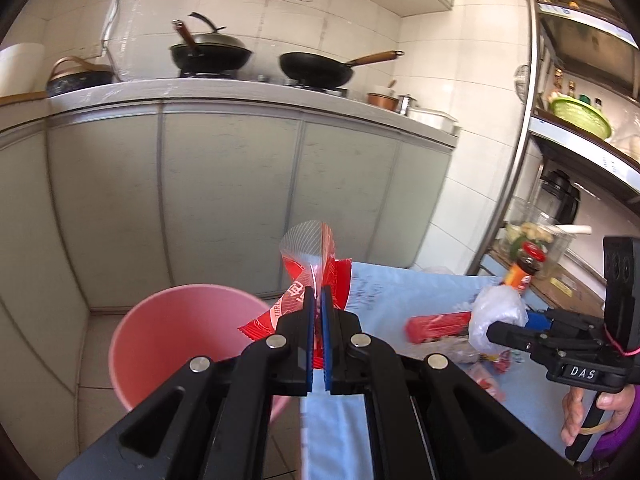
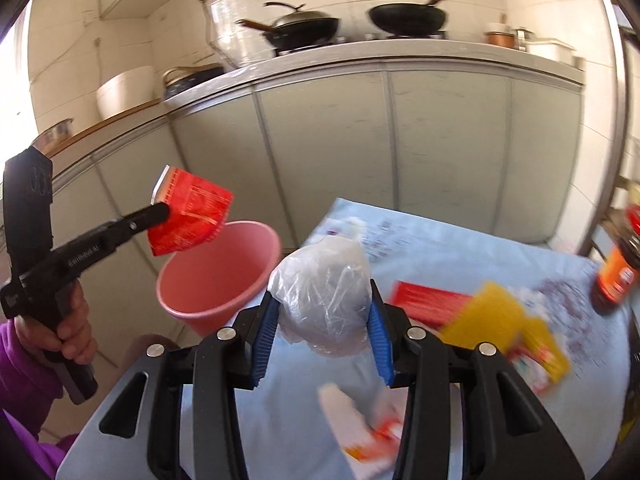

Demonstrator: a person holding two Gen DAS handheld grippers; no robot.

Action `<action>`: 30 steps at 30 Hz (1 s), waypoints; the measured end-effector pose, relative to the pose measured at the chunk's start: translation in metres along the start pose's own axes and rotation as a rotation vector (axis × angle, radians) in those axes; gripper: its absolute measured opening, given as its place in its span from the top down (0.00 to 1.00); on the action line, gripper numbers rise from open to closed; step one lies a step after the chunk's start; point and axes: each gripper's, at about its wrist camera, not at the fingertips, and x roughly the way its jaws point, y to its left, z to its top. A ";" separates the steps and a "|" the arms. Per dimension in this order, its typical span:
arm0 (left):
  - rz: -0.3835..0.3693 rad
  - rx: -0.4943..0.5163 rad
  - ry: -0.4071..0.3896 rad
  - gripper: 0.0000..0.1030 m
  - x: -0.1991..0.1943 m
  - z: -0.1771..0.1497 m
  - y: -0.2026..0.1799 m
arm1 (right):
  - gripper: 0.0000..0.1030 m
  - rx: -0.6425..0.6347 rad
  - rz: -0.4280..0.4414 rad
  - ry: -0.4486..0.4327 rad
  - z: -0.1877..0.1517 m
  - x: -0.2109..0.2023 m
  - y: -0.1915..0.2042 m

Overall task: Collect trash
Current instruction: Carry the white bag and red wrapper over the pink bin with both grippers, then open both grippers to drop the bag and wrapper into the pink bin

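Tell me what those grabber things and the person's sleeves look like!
Both grippers, left and right, are black plastic with blue ribbed pads and round silver bolts. Each has a pistol handle. The right one says "DAS" in white and has a thin pink cable. The sleeves are purple.

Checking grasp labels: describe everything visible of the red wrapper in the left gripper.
The red wrapper is a flat, glossy foil-like packet with white print and a silvery torn end, creased. The left gripper, shut, pinches it at one edge. It hangs in the air, tilted, above the near rim of the pink bucket, touching nothing else.
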 end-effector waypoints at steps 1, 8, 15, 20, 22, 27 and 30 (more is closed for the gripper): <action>0.013 -0.011 0.003 0.98 -0.001 -0.002 0.008 | 0.59 -0.015 0.026 0.008 0.007 0.011 0.009; 0.105 -0.063 0.056 0.98 0.007 -0.027 0.060 | 0.59 -0.054 0.160 0.071 0.034 0.073 0.062; 0.156 -0.098 0.139 0.98 0.029 -0.051 0.095 | 0.59 -0.080 0.204 0.192 0.034 0.141 0.100; 0.169 -0.107 0.200 0.97 0.048 -0.065 0.110 | 0.59 -0.075 0.202 0.273 0.021 0.176 0.108; 0.169 -0.108 0.219 0.97 0.055 -0.070 0.113 | 0.59 -0.084 0.189 0.302 0.016 0.188 0.110; 0.165 -0.103 0.264 0.97 0.068 -0.079 0.114 | 0.59 -0.087 0.173 0.361 0.001 0.206 0.109; 0.167 -0.094 0.288 0.97 0.073 -0.084 0.110 | 0.58 -0.089 0.173 0.376 -0.003 0.210 0.110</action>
